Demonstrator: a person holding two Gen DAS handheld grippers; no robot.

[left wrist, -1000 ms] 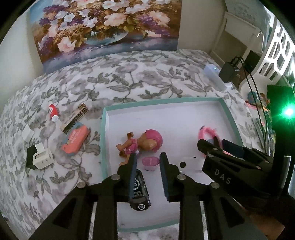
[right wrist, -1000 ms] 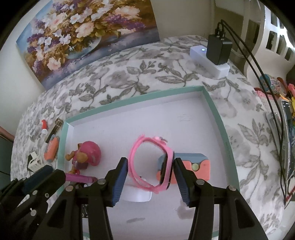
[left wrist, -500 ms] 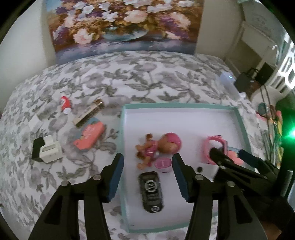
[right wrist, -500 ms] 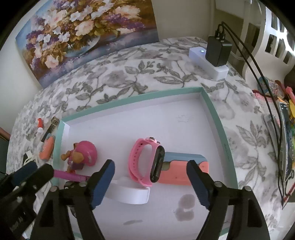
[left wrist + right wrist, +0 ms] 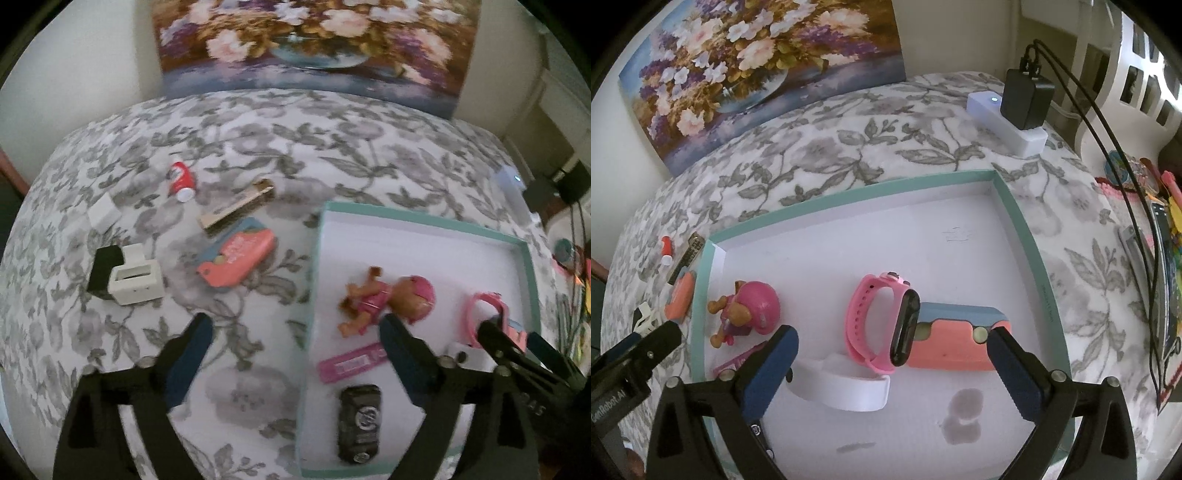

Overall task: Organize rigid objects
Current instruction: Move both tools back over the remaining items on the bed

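On the floral bed, at nine o'clock from the tray point(image 5: 313, 258), lie a white holder point(image 5: 136, 280), a red tube point(image 5: 181, 178), a brown bar point(image 5: 236, 212) and a coral case point(image 5: 236, 258). The left gripper point(image 5: 295, 336) hangs over the tray's left wall, its jaws opening with nothing between them. Inside the tray lie a doll point(image 5: 746, 314), a black fob point(image 5: 360, 422), a pink watch point(image 5: 882, 325) and another coral case point(image 5: 955, 341). The right gripper point(image 5: 892, 350) is also opening; the watch lies loose between its fingers.
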